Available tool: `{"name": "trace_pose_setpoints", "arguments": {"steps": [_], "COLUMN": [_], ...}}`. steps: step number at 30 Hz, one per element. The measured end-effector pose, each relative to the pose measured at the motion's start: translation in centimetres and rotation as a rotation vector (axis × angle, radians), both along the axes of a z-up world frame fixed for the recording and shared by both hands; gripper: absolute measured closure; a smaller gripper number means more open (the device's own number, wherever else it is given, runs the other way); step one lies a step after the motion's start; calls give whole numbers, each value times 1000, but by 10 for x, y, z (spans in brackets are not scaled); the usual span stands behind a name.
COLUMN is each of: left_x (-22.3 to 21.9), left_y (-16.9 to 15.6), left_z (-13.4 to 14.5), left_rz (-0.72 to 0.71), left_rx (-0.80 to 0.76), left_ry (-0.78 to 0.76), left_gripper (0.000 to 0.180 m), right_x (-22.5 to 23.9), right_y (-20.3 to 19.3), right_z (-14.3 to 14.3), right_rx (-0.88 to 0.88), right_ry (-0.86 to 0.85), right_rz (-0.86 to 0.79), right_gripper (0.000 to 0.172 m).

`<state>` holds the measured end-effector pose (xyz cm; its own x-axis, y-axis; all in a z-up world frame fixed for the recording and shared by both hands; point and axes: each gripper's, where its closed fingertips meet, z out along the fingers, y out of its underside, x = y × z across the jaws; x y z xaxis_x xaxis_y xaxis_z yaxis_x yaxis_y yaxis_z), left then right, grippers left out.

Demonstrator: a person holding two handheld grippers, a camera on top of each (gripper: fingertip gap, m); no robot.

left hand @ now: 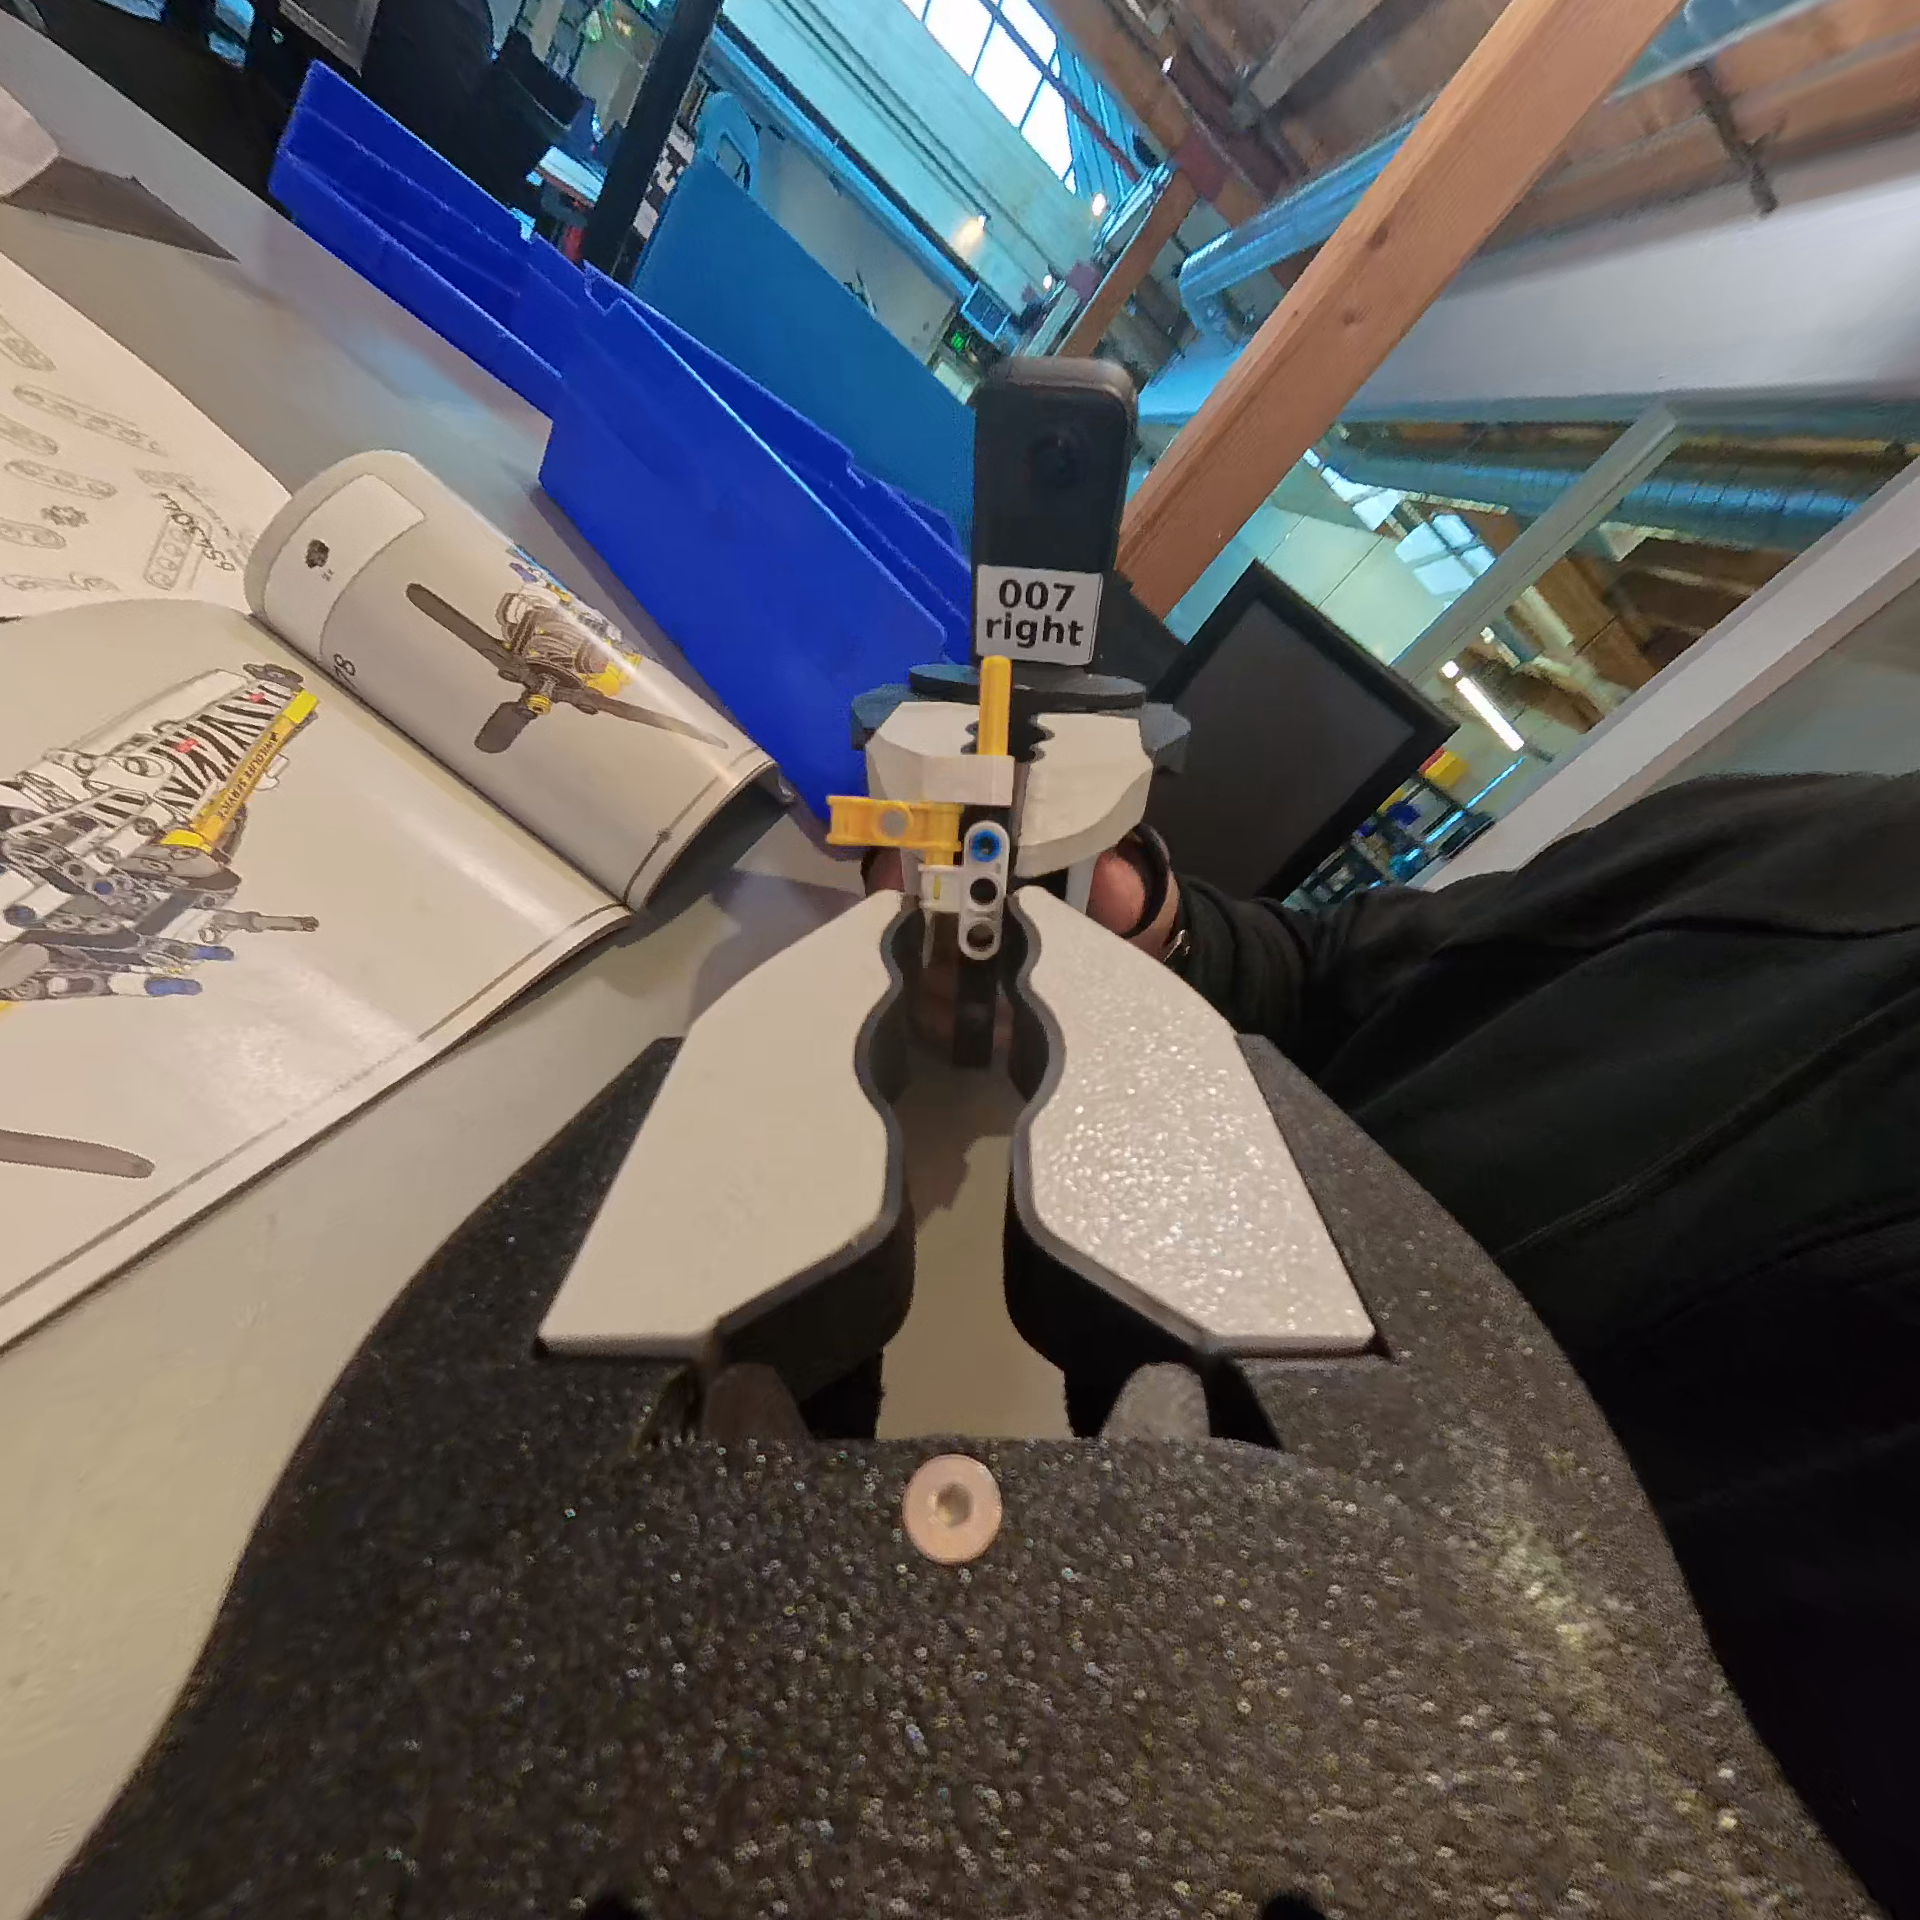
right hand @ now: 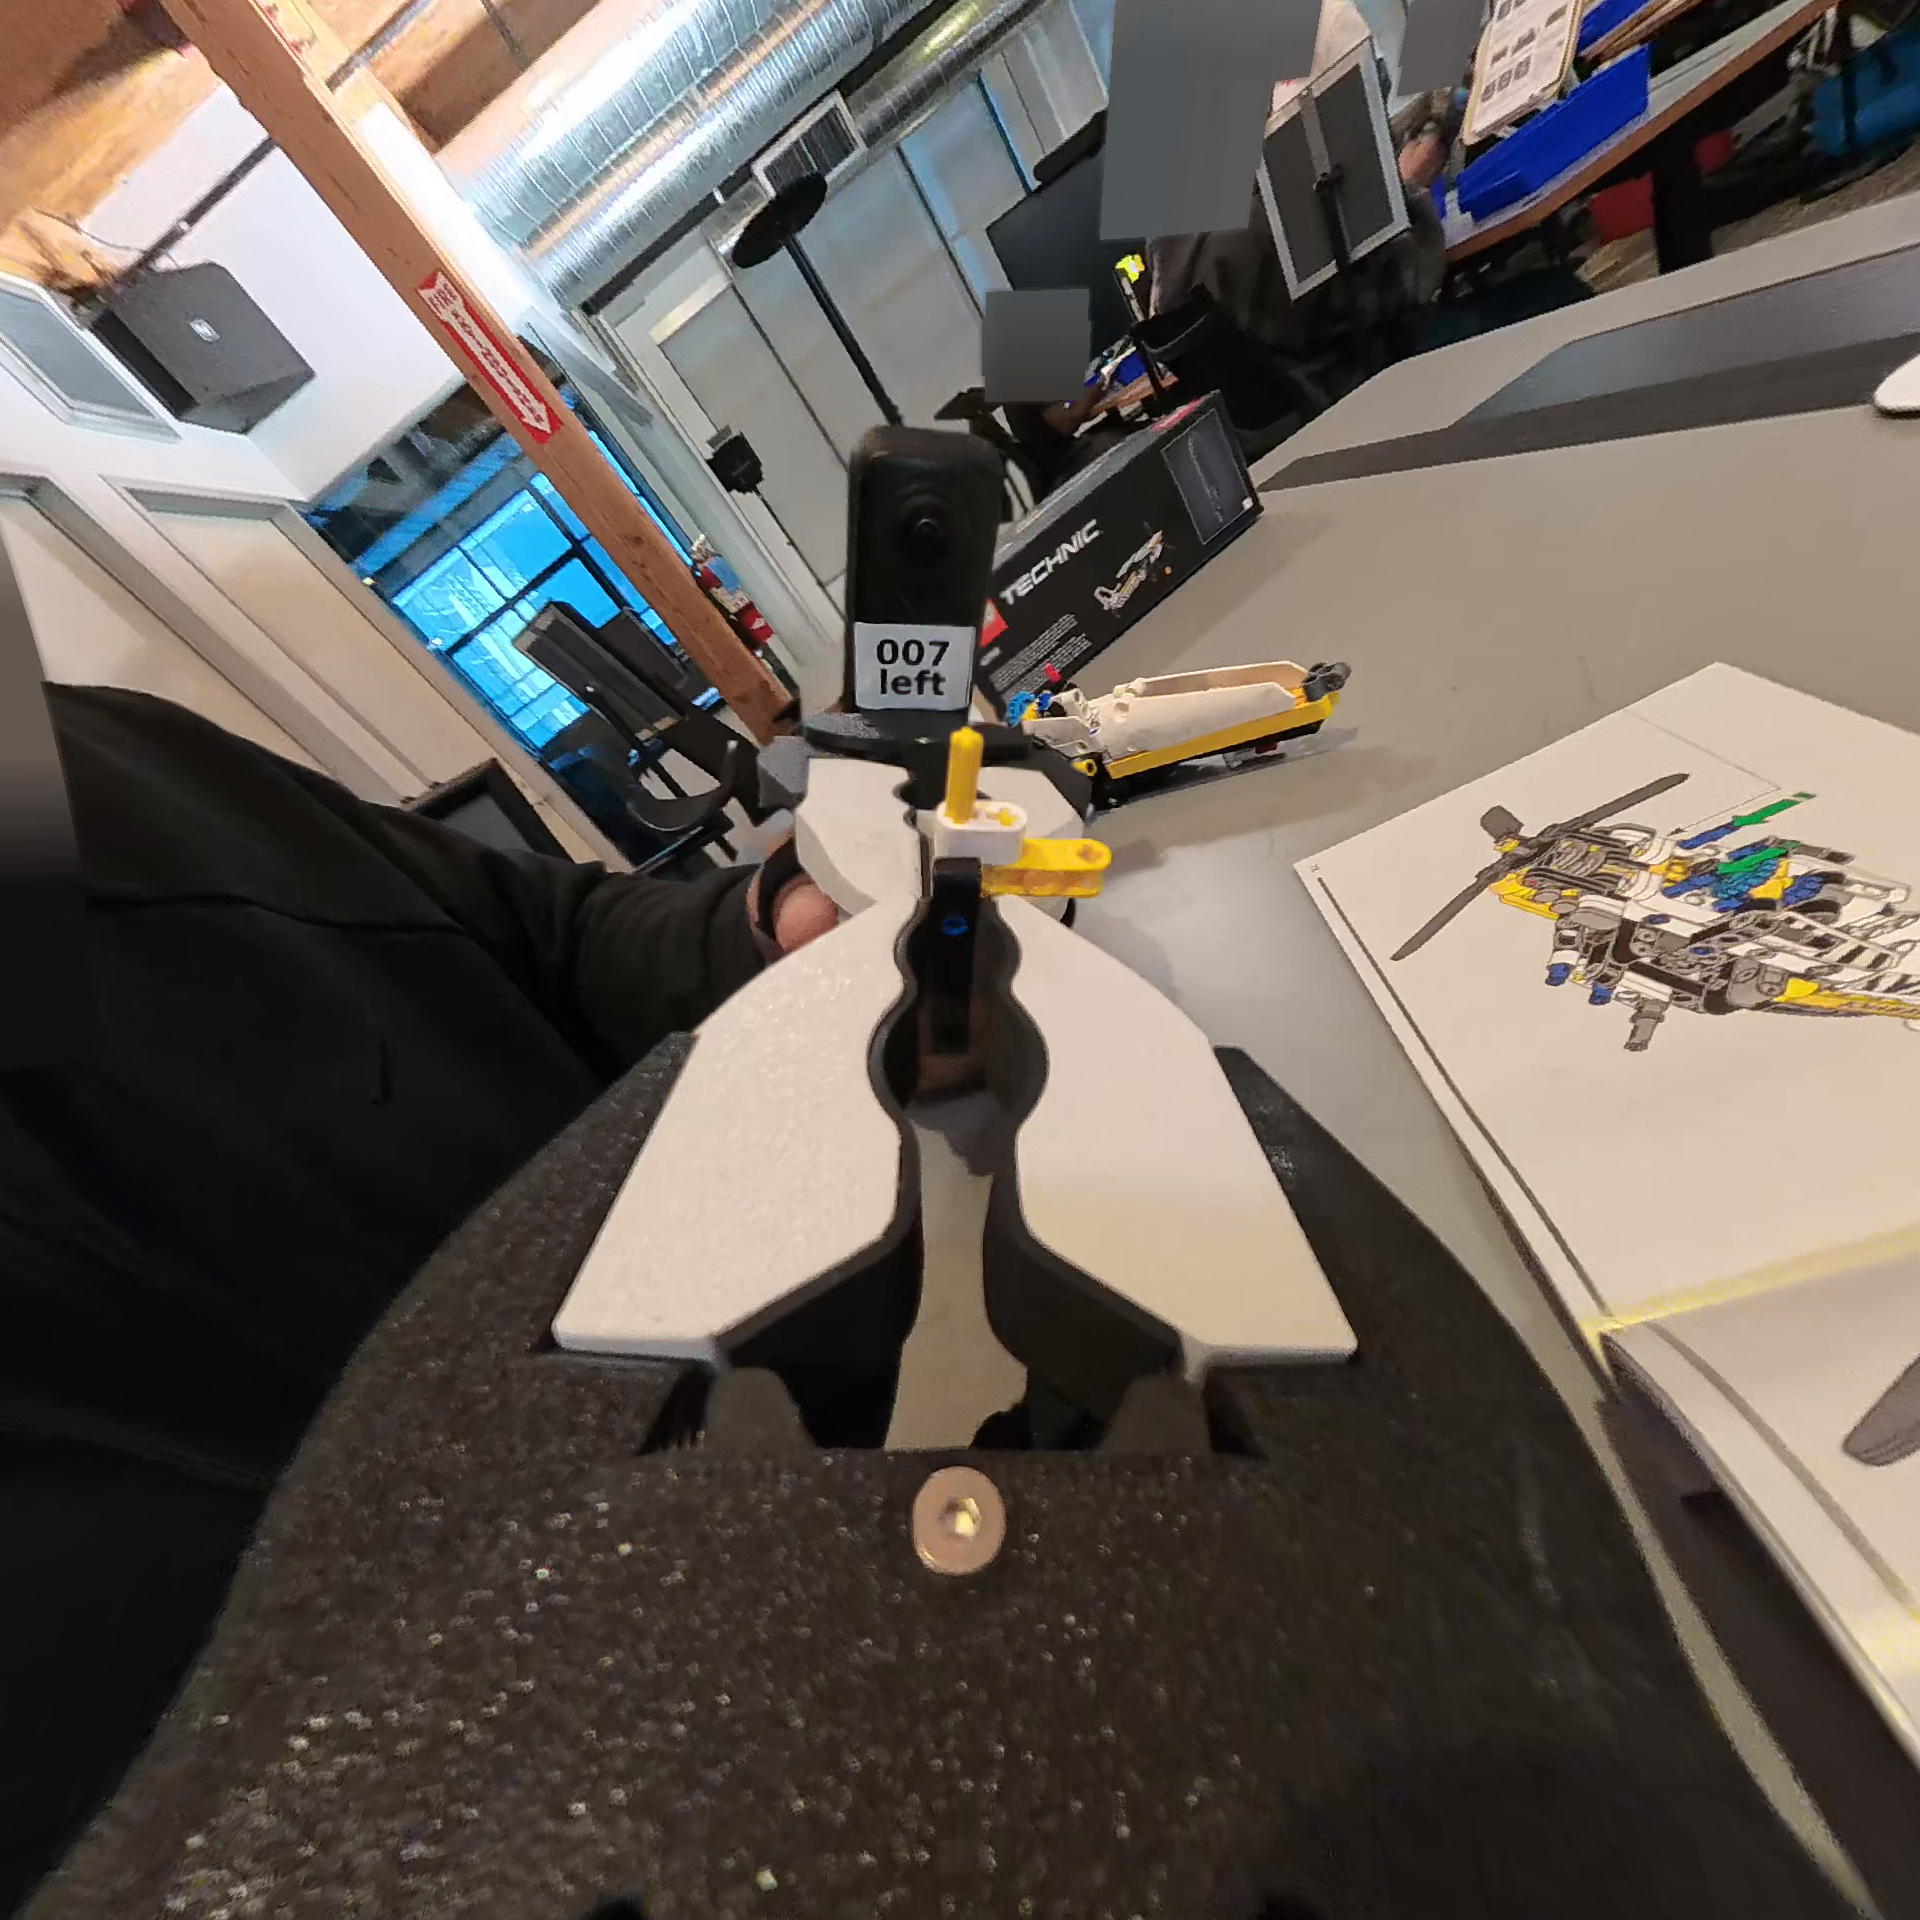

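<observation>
Between your two white-faced, black-padded grippers (left hand: pixel 961 914) sits a small brick assembly (left hand: pixel 966 862): a yellow axle (left hand: pixel 994 707), a yellow cross-piece (left hand: pixel 883 824), a white beam with one blue pin (left hand: pixel 982 883) and a black beam (right hand: pixel 951 966). Left of that assembly, your open instruction booklet (left hand: pixel 312 831) is off-white, printed with a model striped black and white like a zebra with yellow trim, and behind it the bins (left hand: pixel 675 468) are solid blue on the grey table (left hand: pixel 436 384). Right of the assembly, as your right camera sees it, lies a white and yellow part-built model (right hand: pixel 1195 717) before a black box (right hand: pixel 1122 561); your sleeves (left hand: pixel 1610 1039) are black.
</observation>
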<state>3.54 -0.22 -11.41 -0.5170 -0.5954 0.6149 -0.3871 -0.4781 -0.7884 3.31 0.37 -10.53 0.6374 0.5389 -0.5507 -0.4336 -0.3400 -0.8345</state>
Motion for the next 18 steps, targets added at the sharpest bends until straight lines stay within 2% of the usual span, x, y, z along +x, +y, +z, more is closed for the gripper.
{"name": "trace_pose_setpoints", "arguments": {"steps": [9,11,12,13,16,18], "left_x": [-2,-4,-5,-7,-3,-2], "left_y": [7,46,61,61,37,22], "left_z": [10,21,17,13,3,-18], "left_rz": [24,137,178,172,109,58], "left_rx": [-104,-243,-220,-165,-7,153], "left_ry": [-31,-66,-52,-39,-4,90], "left_gripper": [164,164,164,165,164,164], "right_x": [3,26,34,36,21,15], "right_y": [-2,-6,-9,-10,-7,-8], "right_z": [2,1,0,-1,-7,-7], "right_rx": [23,15,8,0,-32,-29], "right_ry": [-76,-51,-25,-20,-85,-100], "right_rz": [-77,-148,-163,-166,-129,-107], "right_gripper": [164,164,164,164,164,164]}}
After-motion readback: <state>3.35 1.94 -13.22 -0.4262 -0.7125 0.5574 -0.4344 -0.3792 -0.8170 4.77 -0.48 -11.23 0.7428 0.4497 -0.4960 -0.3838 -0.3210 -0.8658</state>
